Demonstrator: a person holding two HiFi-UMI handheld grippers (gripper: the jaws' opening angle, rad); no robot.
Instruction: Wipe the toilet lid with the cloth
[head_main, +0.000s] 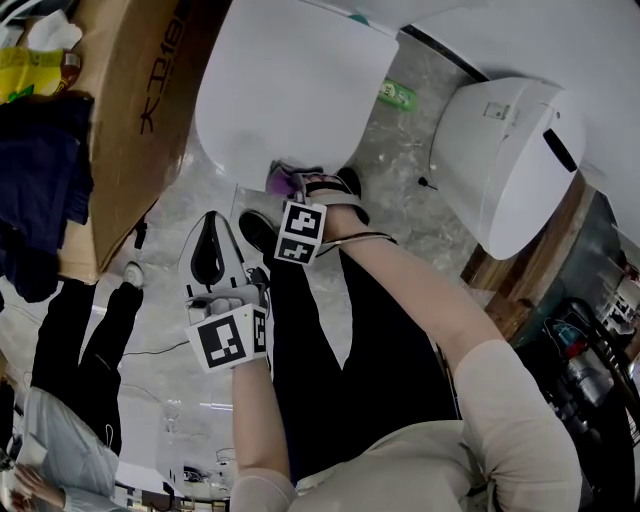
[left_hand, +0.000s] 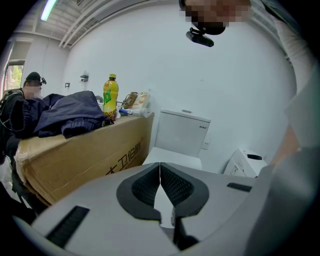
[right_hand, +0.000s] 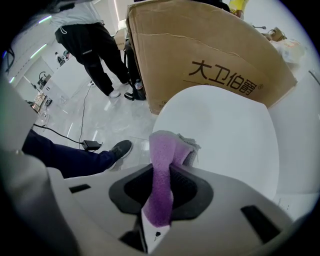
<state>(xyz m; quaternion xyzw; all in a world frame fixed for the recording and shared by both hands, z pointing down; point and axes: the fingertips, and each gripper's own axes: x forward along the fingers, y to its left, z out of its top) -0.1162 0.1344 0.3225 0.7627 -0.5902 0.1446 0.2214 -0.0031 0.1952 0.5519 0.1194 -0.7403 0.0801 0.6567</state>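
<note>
The white toilet lid (head_main: 290, 90) lies closed at the top of the head view. My right gripper (head_main: 300, 188) is at its near edge, shut on a purple cloth (head_main: 281, 178). In the right gripper view the cloth (right_hand: 162, 150) runs up between the jaws of the right gripper (right_hand: 165, 175), and its free end rests at the rim of the lid (right_hand: 225, 130). My left gripper (head_main: 212, 250) hangs lower and to the left, over the floor and off the lid. The left gripper (left_hand: 160, 182) is shut and empty, pointing toward the lid (left_hand: 172, 159) and tank (left_hand: 182, 132).
A large cardboard box (head_main: 130, 110) stands against the toilet's left side, with dark clothes (left_hand: 65, 112) and a yellow bottle (left_hand: 110, 97) on top. A second white toilet (head_main: 510, 160) sits to the right. A person in black (head_main: 80, 330) stands left. A cable and adapter (right_hand: 91, 145) lie on the floor.
</note>
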